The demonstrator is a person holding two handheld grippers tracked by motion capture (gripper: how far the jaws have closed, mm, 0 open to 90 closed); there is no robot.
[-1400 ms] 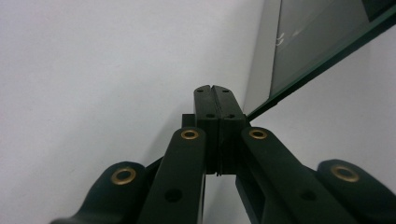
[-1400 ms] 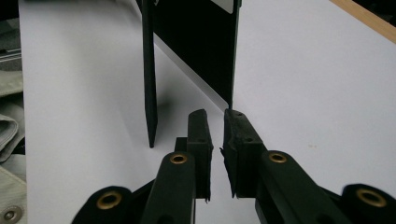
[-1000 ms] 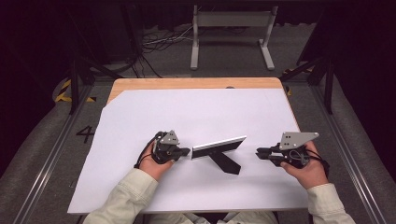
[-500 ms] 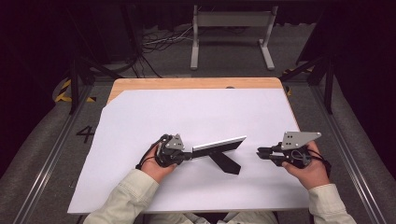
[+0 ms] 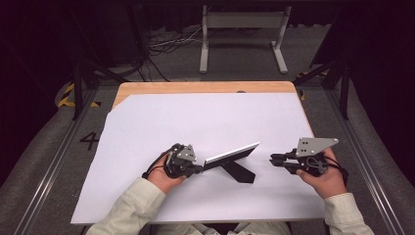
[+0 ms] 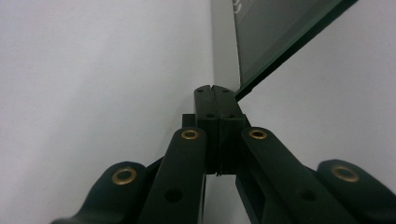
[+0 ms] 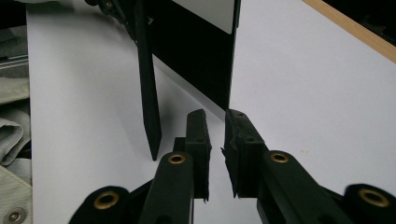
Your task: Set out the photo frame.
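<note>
A flat black-backed photo frame (image 5: 232, 152) stands tilted on its black prop leg (image 5: 237, 172) on the white sheet (image 5: 195, 117). My left gripper (image 5: 199, 169) is at the frame's left end, jaws pressed together. In the left gripper view its tips (image 6: 211, 91) sit right at the frame's (image 6: 271, 32) lower corner; I cannot tell whether they pinch the edge. My right gripper (image 5: 273, 160) lies a short way right of the frame. Its jaws (image 7: 215, 116) stand a narrow gap apart with nothing between them, facing the frame's dark back (image 7: 201, 60) and prop leg (image 7: 147, 84).
The white sheet covers most of a wooden tabletop (image 5: 195, 87). Beyond the table's far edge, a grey metal stand (image 5: 242, 29) and loose cables (image 5: 166, 44) lie on the floor. Metal rails (image 5: 58, 156) run along both sides of the table.
My left hand has edged slightly right, closer in on the frame's left end. The frame and my right gripper stay where they were.
</note>
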